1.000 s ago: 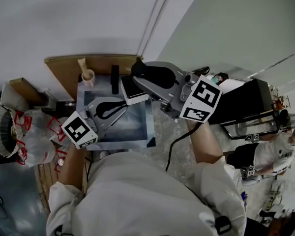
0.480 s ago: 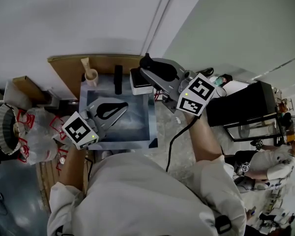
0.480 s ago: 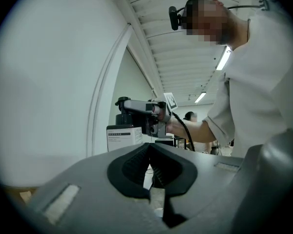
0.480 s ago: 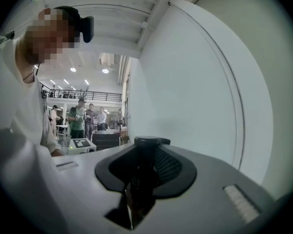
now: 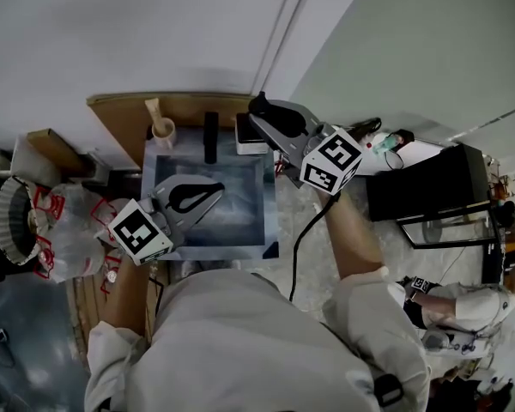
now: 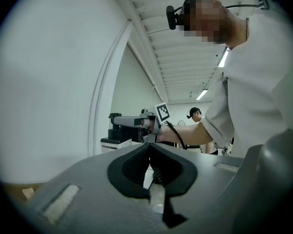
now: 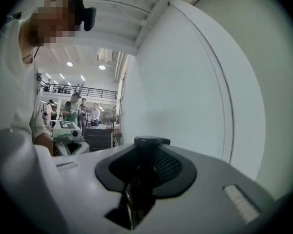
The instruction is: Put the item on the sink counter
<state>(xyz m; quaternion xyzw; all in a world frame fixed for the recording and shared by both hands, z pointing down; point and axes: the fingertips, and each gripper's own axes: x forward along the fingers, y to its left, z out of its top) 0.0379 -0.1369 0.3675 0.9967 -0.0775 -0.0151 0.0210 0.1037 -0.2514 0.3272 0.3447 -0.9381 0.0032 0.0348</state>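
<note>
Sink [image 5: 240,217]: left hand-held gripper [image 5: 216,192] closed, empty; right hand-held gripper [image 5: 259,108] clamps black-topped white item [image 5: 245,141], label illegible.

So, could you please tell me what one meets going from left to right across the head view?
plastic bag with red print → left gripper → right gripper → black case

Counts: 2 grippers, left gripper [image 5: 216,191] plus right gripper [image 5: 259,110]; 1 sink [image 5: 240,249]; 1 cup [image 5: 164,130]; 1 box [image 5: 251,144].
</note>
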